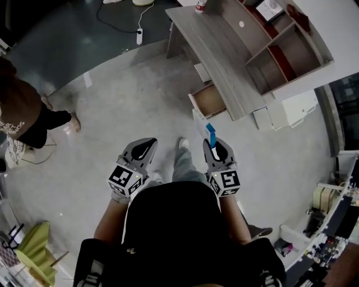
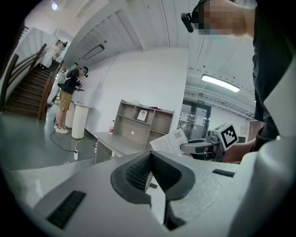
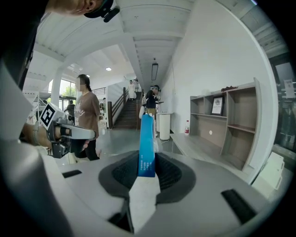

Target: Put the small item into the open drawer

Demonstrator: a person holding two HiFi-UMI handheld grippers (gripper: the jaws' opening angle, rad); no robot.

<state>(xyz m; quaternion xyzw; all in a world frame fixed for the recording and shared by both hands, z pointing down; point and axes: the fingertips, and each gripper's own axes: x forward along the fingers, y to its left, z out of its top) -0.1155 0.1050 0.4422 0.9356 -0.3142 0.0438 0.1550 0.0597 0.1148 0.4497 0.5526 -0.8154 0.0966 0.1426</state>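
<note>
My right gripper [image 1: 216,147] is shut on a small flat blue-and-white box [image 1: 210,133], which stands upright out of its jaws. In the right gripper view the blue box [image 3: 147,143] is pinched between the dark ribbed pads [image 3: 167,172]. My left gripper [image 1: 141,151] is held beside it at waist height, jaws shut on nothing. From the left gripper view the box's white face [image 2: 169,141] shows in the right gripper [image 2: 203,147]. The open drawer [image 1: 208,101] juts out from under the grey desk [image 1: 219,50], ahead of the box and apart from it.
A shelf unit [image 1: 286,45] stands on the desk's far side, and a bottle [image 1: 200,7] on the desk's end. A white cabinet [image 1: 291,109] sits right of the drawer. A person in brown [image 1: 22,112] stands at left. A power strip [image 1: 139,36] lies on the floor.
</note>
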